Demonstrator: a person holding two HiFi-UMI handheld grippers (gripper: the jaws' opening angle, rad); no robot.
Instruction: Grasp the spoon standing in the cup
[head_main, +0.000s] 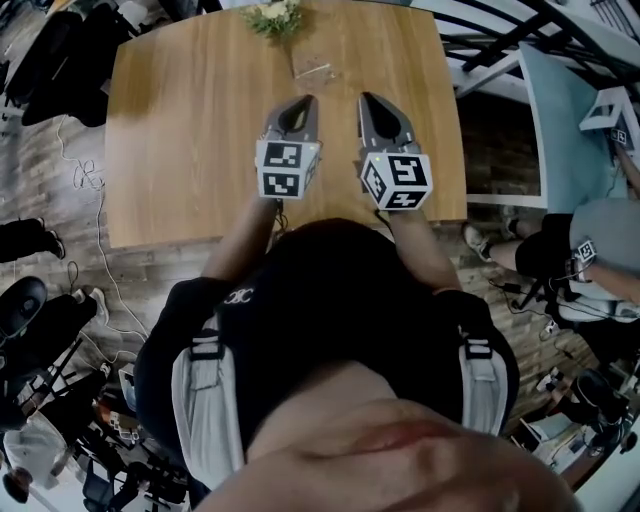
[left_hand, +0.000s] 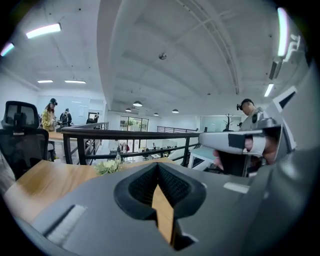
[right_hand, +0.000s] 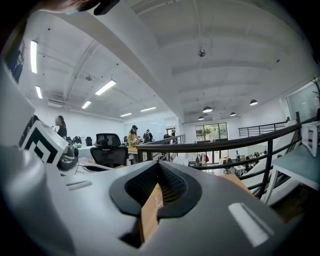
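Note:
A small clear cup (head_main: 311, 63) stands at the far side of the wooden table (head_main: 180, 130), just in front of a bunch of flowers (head_main: 272, 17). A thin light thing seems to rest in it, too small to tell as a spoon. My left gripper (head_main: 304, 102) and right gripper (head_main: 369, 98) hover side by side over the table's middle, pointing at the cup and well short of it. Both are shut with nothing held. In the left gripper view the jaws (left_hand: 158, 165) meet at the tip. In the right gripper view the jaws (right_hand: 159, 164) do the same. Neither gripper view shows the cup.
A black railing (left_hand: 125, 134) runs behind the table's far edge. A black office chair (left_hand: 20, 135) stands to the left. A seated person (head_main: 600, 240) is off to the right, and cables (head_main: 85, 180) lie on the floor at the left.

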